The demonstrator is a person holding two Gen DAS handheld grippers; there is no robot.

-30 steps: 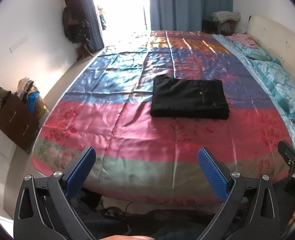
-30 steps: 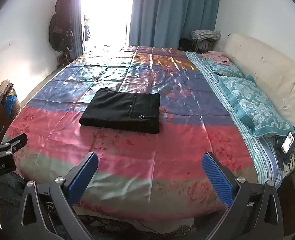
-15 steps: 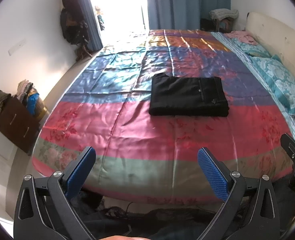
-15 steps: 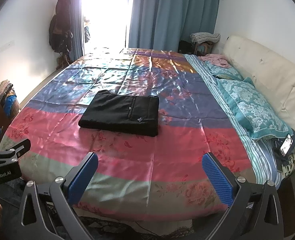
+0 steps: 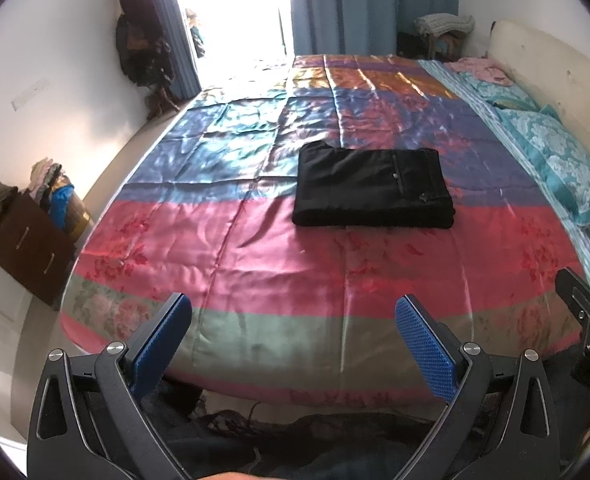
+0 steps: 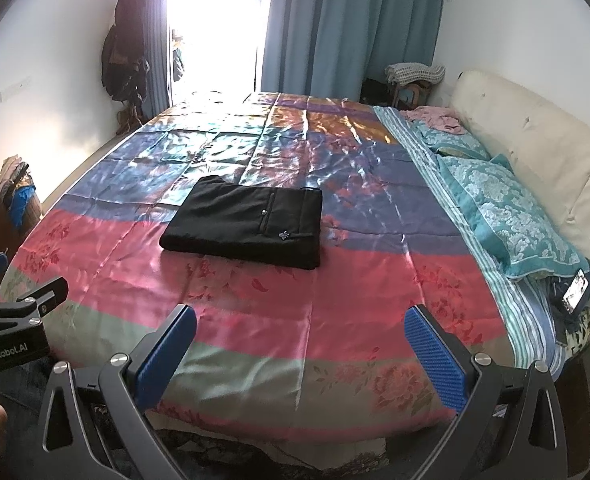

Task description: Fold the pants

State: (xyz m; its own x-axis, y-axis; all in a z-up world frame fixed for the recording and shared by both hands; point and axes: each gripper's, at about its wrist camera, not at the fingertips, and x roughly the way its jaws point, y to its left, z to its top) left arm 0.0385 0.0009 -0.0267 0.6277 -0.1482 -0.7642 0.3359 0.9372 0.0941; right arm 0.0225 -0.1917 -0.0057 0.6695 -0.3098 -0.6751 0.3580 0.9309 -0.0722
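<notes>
Black pants (image 5: 373,188) lie folded into a flat rectangle on the colourful satin bedspread (image 5: 279,264), near the bed's middle; they also show in the right wrist view (image 6: 247,222). My left gripper (image 5: 293,322) is open and empty, held back off the foot of the bed, well short of the pants. My right gripper (image 6: 299,332) is open and empty too, also off the bed's near edge. The left gripper's body shows in the right wrist view (image 6: 11,336), and the right gripper's body shows at the far right of the left wrist view (image 5: 587,320).
Teal pillows (image 6: 511,216) and a cream headboard (image 6: 543,160) run along the bed's right side. A phone (image 6: 575,292) lies by the pillow. A dark dresser with clothes (image 5: 27,236) stands left. Blue curtains (image 6: 351,28) and a bright doorway are at the back.
Both grippers have drawn slightly back and up from the bed, so the pants look a little farther away. Both stay open. The pants have not moved.
</notes>
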